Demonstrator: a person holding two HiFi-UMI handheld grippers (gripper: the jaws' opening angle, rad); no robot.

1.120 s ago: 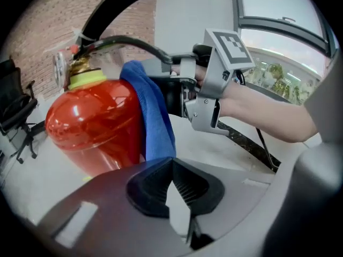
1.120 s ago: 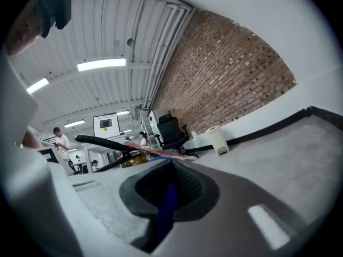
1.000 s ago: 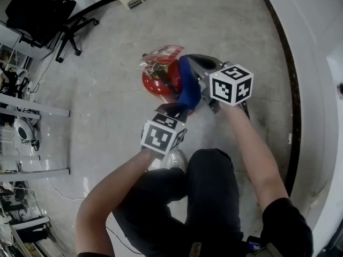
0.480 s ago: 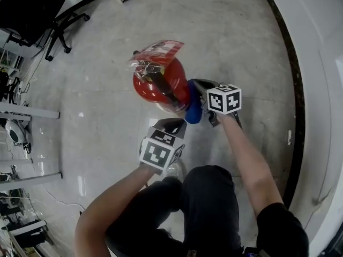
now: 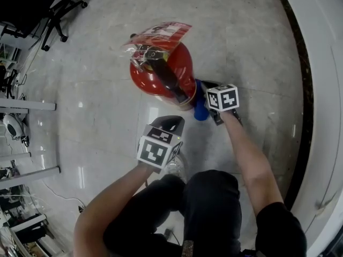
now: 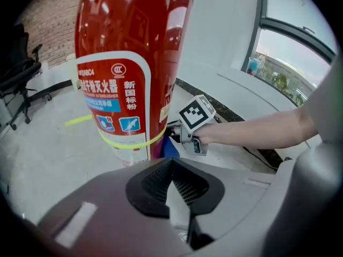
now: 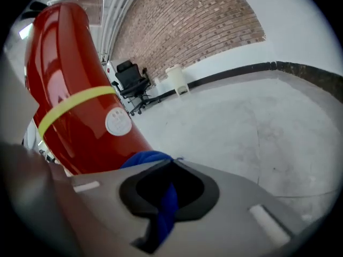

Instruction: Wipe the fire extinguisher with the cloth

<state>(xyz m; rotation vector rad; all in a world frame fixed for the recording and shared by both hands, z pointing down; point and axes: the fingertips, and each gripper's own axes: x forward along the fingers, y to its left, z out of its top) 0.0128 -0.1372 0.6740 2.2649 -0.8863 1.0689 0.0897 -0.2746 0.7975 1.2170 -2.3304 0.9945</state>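
Observation:
A red fire extinguisher (image 5: pixel 161 71) stands upright on the floor, with a black handle and a plastic-wrapped tag on top. My right gripper (image 5: pixel 202 104) is shut on a blue cloth (image 5: pixel 200 112), which presses against the cylinder's lower right side. In the right gripper view the cloth (image 7: pixel 147 158) bulges out of the closed jaws beside the red body (image 7: pixel 75 106). My left gripper (image 5: pixel 170 124) is shut and holds nothing. It hangs just in front of the extinguisher's label (image 6: pixel 120 111) without touching it. The left gripper view shows the cloth (image 6: pixel 170 149) low by the base.
A person's bent knees (image 5: pixel 209 197) are close behind both grippers. A white wall with dark skirting (image 5: pixel 300 90) curves along the right. An office chair (image 5: pixel 32 4) and metal racks (image 5: pixel 21 106) stand at the left. A white bin (image 7: pixel 176 76) stands by the brick wall.
My right gripper has slid the cloth down the extinguisher's side, from near the top to low by the base. The left gripper has sunk a little too.

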